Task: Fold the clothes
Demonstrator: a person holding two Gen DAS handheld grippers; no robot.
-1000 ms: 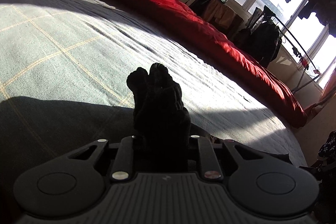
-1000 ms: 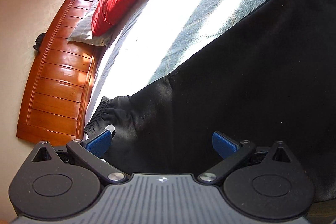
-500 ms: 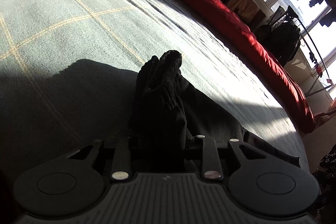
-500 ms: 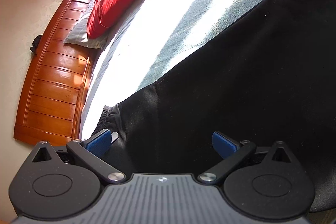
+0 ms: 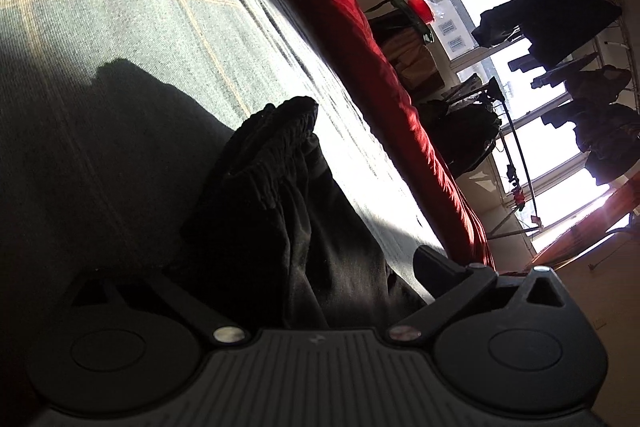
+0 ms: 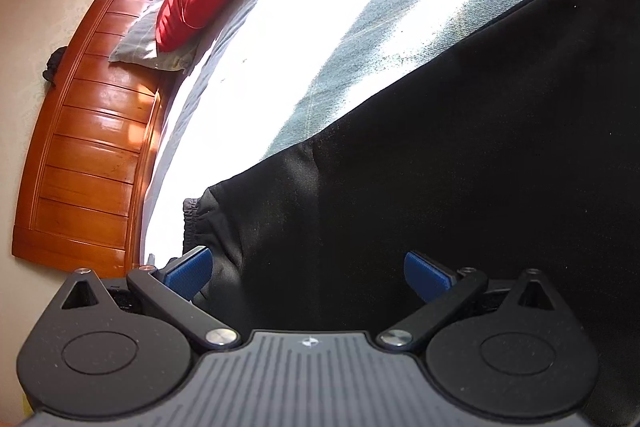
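here, 1 black trousers (image 5: 280,227) on bed (image 5: 120,7), 2 grippers, fingers apart

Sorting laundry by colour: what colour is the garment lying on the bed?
Black; the garment shows best in the right wrist view.

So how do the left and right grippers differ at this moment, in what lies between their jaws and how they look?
The left gripper has bunched, gathered black fabric between its jaws, which have just been opening. The right gripper hangs over flat, spread black cloth.
The left's fingers look dark in shadow; the right's pads show blue.
Both stand open, gripping nothing, over the bed.
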